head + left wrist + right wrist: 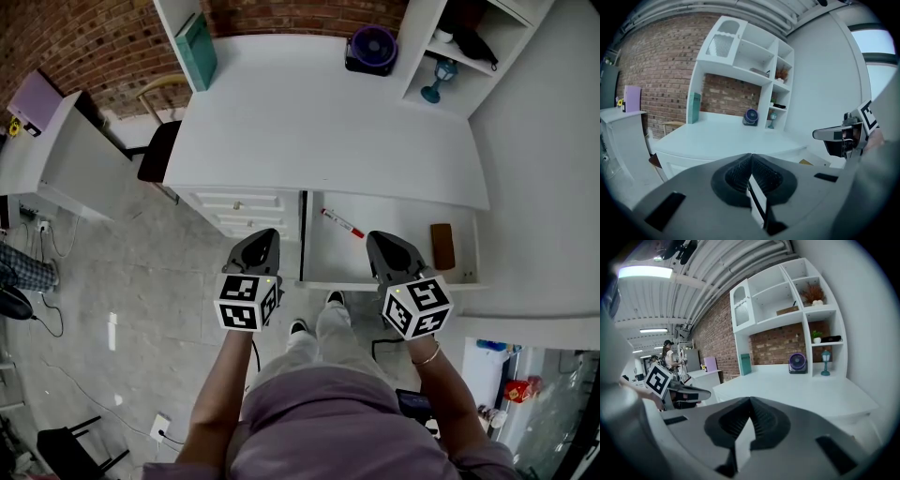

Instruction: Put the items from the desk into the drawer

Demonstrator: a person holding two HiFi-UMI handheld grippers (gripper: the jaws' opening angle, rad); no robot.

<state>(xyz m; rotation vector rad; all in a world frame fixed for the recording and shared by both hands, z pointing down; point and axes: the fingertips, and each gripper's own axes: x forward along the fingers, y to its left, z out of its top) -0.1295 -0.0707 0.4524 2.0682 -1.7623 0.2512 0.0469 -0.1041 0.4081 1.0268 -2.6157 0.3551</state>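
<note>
The white desk point(328, 122) has a bare middle; a purple fan point(372, 47) stands at its back and a teal book point(199, 49) leans at the back left. Under its right half the drawer point(394, 281) is pulled out, with a red marker point(342, 223) and a brown block point(442, 246) inside. My left gripper point(265, 234) hovers in front of the closed drawer fronts, shut and empty. Just before the open drawer's front rim my right gripper point(380, 239) is shut with nothing in it. In the gripper views both sets of jaws point(751, 157) point(750, 401) meet at their tips.
A shelf unit at the desk's right holds a blue goblet-shaped lamp point(436, 80). Closed drawer fronts point(239, 208) sit left of the open one. A dark chair point(159, 150) stands at the desk's left end, beside a side table with a purple box point(36, 98). People point(669, 352) stand far off.
</note>
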